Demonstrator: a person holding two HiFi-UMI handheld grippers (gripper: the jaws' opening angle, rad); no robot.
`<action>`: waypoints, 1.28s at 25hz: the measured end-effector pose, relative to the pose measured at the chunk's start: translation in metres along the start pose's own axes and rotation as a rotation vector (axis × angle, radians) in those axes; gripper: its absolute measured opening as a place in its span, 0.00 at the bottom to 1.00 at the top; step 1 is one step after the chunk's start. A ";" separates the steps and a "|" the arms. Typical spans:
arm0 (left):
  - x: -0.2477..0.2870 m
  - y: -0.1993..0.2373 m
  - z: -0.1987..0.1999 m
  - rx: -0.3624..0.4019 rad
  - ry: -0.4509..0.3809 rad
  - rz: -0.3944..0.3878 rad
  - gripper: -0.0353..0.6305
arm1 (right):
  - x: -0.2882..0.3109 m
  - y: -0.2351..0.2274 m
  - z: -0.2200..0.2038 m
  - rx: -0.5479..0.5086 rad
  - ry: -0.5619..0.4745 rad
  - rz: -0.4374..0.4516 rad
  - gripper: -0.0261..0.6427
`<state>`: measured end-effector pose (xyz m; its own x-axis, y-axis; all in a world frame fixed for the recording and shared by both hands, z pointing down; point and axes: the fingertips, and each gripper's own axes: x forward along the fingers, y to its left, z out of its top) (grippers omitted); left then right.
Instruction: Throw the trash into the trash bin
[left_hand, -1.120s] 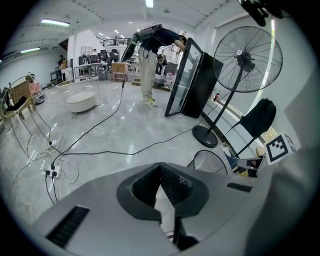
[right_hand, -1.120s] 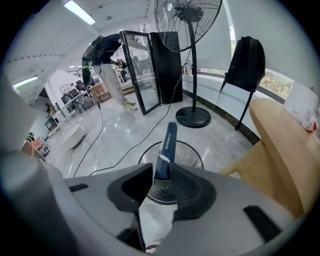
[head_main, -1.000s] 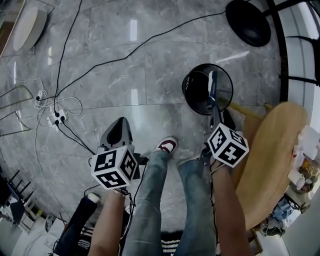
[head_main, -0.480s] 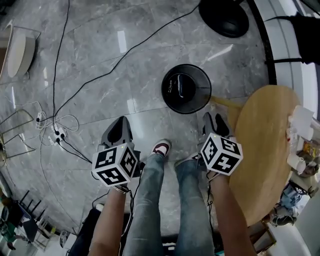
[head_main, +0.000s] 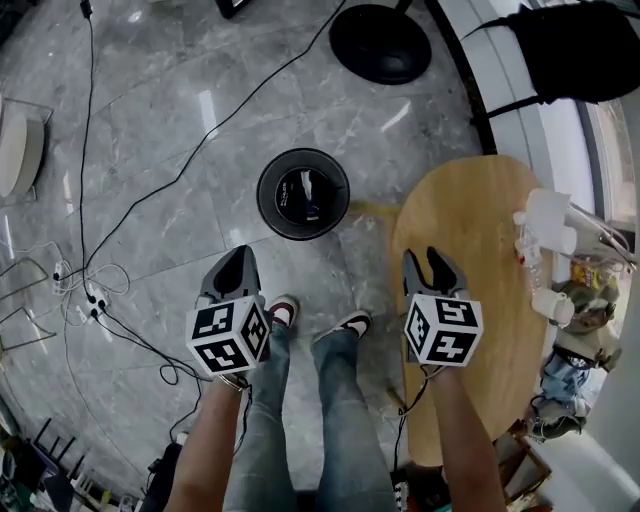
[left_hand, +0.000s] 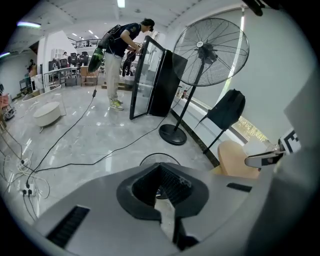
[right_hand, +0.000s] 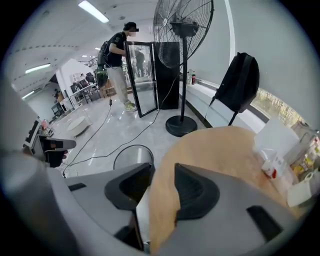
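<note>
Wood shows through the gap between the jaws of the right gripper, which stand wide with nothing on the pads; what fills the gap is the top of the round wooden table below. The left gripper has its jaws closed tip to tip on nothing, with only floor showing through the hollow behind the pads. In the head view the right gripper hangs over the near part of the table, and the left gripper hangs over bare floor beside the person's shoes. The trash bin stands on the floor ahead, between the two grippers and just beside the table's edge; its dark inside cannot be read for contents. What looks like the remaining trash lies at the table's far right edge, well apart from either gripper: a white paper item and small cups among other clutter. Farther off are a fan base and cables trailing across the floor. Both grippers being empty, the step in hand is probably a reach for a piece of trash. The next move calls for carrying the open right gripper across the table to one item and closing on it alone, without knocking its neighbours.
</note>
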<state>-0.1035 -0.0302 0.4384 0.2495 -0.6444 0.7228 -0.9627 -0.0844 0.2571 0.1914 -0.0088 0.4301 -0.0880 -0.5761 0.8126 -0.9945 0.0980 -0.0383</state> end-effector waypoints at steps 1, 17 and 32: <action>0.001 -0.011 -0.002 0.003 0.003 -0.008 0.07 | -0.006 -0.015 -0.001 -0.017 0.008 -0.011 0.29; 0.033 -0.178 -0.013 0.052 0.002 -0.146 0.07 | -0.045 -0.216 -0.001 -0.293 0.099 -0.228 0.29; 0.057 -0.188 -0.011 0.064 0.008 -0.097 0.07 | 0.016 -0.274 0.013 -0.466 0.274 -0.299 0.33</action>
<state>0.0927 -0.0423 0.4385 0.3423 -0.6252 0.7014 -0.9386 -0.1944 0.2849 0.4620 -0.0555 0.4458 0.2702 -0.4098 0.8713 -0.8384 0.3448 0.4221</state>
